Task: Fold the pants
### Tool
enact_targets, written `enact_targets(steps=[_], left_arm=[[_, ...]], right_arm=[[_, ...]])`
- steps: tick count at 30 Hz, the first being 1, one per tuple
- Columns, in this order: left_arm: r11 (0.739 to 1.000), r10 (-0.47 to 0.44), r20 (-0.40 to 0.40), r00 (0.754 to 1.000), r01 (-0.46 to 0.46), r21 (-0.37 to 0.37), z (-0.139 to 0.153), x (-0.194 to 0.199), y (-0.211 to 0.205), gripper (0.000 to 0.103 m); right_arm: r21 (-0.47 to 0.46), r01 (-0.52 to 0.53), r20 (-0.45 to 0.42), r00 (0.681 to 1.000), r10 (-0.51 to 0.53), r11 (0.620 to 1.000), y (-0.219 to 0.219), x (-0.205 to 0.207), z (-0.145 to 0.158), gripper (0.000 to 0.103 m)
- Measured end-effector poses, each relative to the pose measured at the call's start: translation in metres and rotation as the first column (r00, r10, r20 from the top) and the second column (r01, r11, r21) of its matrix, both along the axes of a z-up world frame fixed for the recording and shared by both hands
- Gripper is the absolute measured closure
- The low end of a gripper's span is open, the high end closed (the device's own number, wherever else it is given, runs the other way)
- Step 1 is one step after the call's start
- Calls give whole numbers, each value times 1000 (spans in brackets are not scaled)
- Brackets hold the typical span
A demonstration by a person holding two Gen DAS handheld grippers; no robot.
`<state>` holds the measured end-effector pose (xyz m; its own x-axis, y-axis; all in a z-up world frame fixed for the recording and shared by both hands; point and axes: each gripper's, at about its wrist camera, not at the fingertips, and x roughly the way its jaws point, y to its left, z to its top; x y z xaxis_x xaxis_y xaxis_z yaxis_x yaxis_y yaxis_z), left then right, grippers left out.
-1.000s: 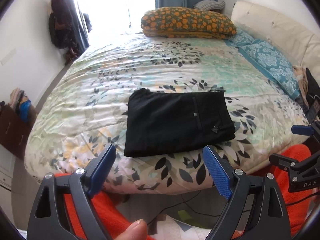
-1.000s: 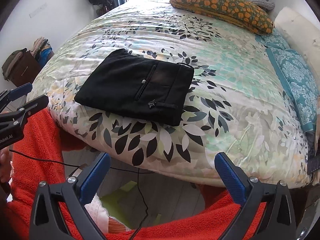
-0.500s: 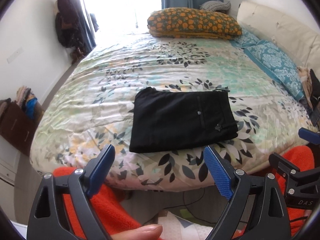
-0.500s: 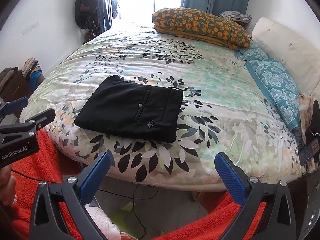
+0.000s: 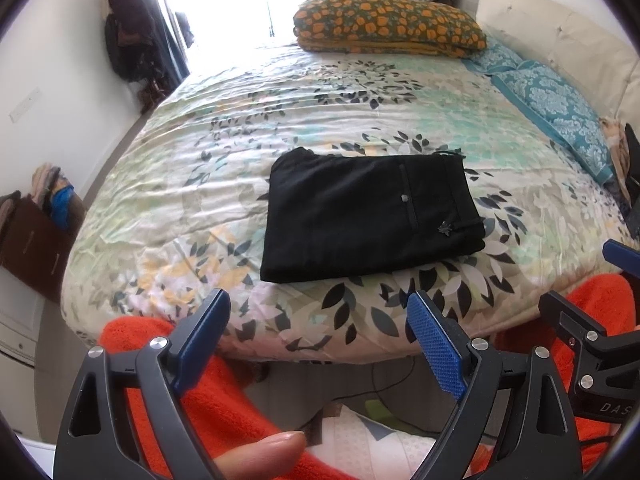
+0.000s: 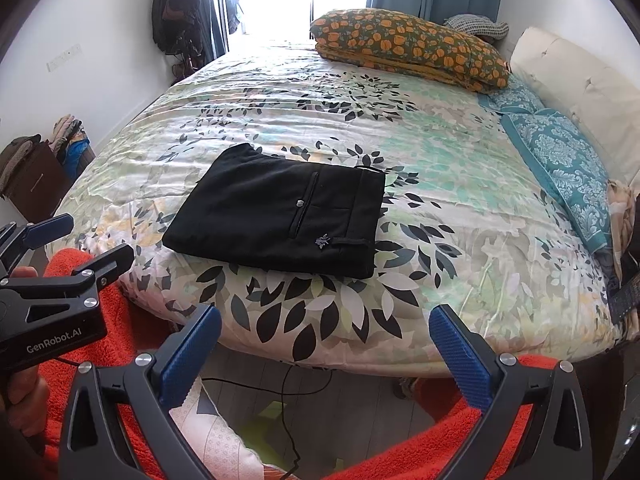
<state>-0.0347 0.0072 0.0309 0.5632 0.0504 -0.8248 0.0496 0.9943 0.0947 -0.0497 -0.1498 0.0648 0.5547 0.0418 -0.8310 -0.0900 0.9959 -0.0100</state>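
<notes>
The black pants lie folded into a flat rectangle on the floral bedspread, near the bed's front edge, back pocket and button facing up. My left gripper hangs open off the bed's front edge, short of the pants, with nothing between its blue pads. To its right my right gripper is also open and empty, held off the bed's edge. Each gripper shows at the side of the other's view.
An orange-flowered pillow lies at the far end of the bed and teal pillows along the right by a cream headboard. Orange fabric and a cable on the floor sit below. A brown cabinet stands left.
Both views have pulled back and tilted up a little from the bed, so the pants sit higher and farther off. Both grippers stay open; the pants have not moved.
</notes>
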Motion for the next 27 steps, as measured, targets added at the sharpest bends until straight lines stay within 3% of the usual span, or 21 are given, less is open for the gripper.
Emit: enact_targets(steps=[9,27], left_arm=[[998,56,-17,998,-55,22,-6,4,7,11],[998,56,-8,998,-56,21,-4,5,12,11]], right_arm=[[46,30,11,999,-31,998,-9,5,4,0],[-11,10,37,999,-9,1000,5,8,4,0]])
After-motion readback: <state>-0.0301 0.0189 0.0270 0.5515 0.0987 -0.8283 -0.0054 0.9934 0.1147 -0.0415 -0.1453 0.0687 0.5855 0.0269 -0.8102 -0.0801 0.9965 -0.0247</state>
